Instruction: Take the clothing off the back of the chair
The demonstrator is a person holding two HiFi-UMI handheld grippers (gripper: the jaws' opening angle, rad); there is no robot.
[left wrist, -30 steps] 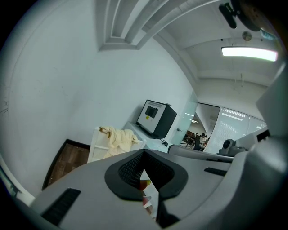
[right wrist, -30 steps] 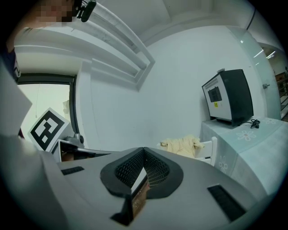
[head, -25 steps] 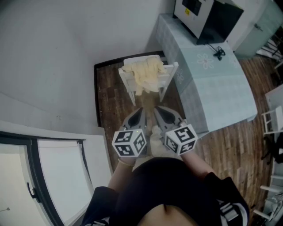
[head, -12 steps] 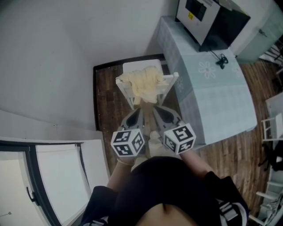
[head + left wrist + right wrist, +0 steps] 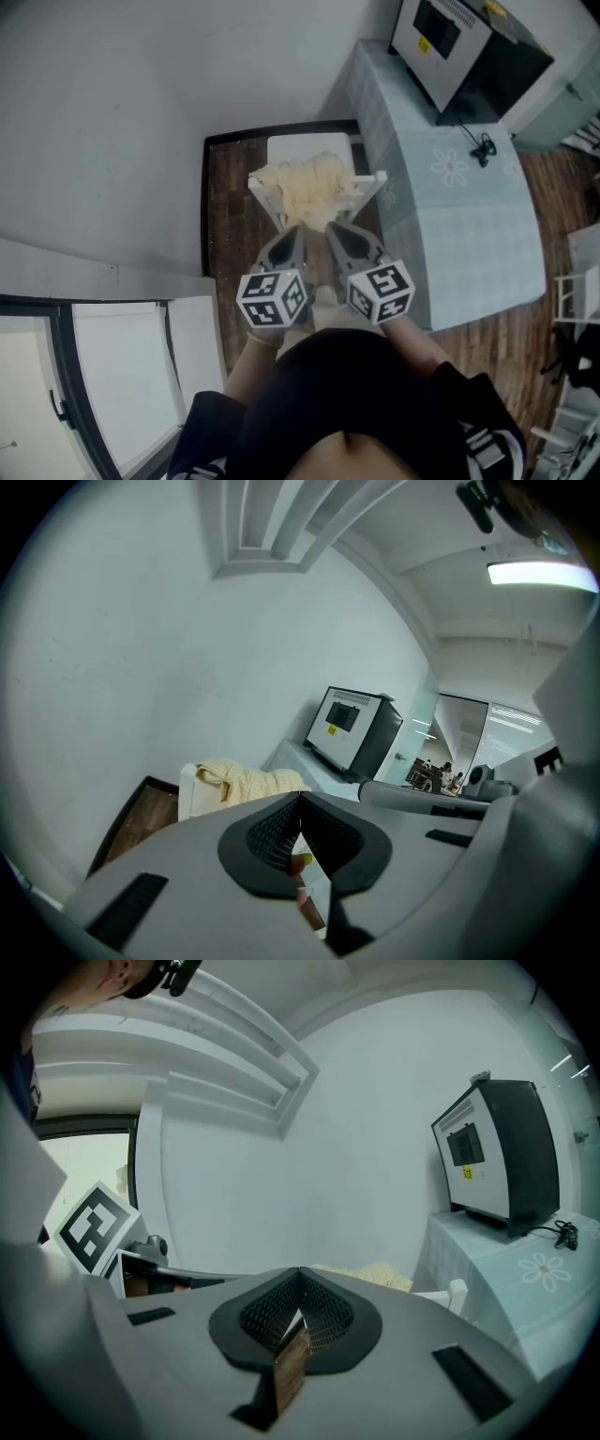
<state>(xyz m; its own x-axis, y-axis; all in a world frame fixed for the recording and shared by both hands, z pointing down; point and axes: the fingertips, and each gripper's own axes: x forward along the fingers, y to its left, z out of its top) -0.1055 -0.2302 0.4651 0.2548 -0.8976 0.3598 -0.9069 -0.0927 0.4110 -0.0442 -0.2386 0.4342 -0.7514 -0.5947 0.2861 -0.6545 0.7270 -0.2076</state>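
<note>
The grey left claw (image 5: 294,232) and right claw (image 5: 334,231), mid-frame, are shut and empty. Unopened, they could shove the fluffy yellow cloth (image 5: 314,186) off the white chair (image 5: 287,150).

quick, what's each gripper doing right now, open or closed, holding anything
left gripper: closed, holding nothing
right gripper: closed, holding nothing

Cream clothing (image 5: 314,187) over white chair (image 5: 367,184) back
</note>
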